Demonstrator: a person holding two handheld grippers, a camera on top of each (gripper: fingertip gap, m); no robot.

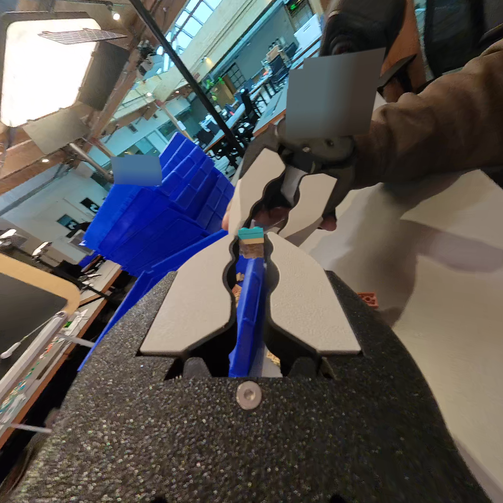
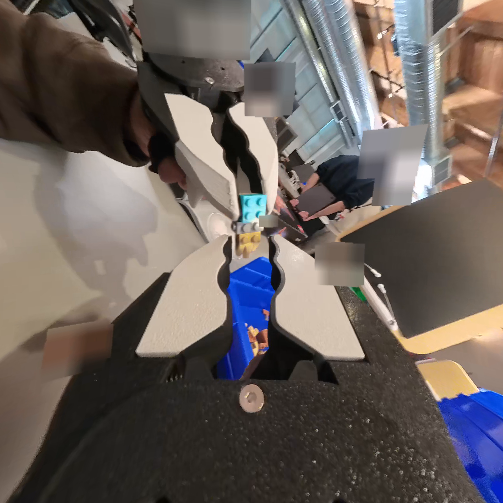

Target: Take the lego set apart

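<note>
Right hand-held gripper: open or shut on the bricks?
Open: the right hand-held gripper shows gaps beside the brick stack, which the left hand-held gripper clamps.

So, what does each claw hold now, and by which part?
The left claw pinches the small brick stack by its teal end. The right claw is open around the yellow end, holding nothing.

The two tongs stand tip to tip, with only the brick stack (image 1: 250,237) between them. The left tongs (image 1: 250,239) clamp it; the right tongs (image 2: 249,246) stand parted around its yellow end. Blue bins (image 1: 163,217) crowd the left side, one (image 2: 250,296) lying right under the tips. The white bench (image 1: 435,313) lies open to the right, but for a small brown brick (image 1: 368,299).
</note>
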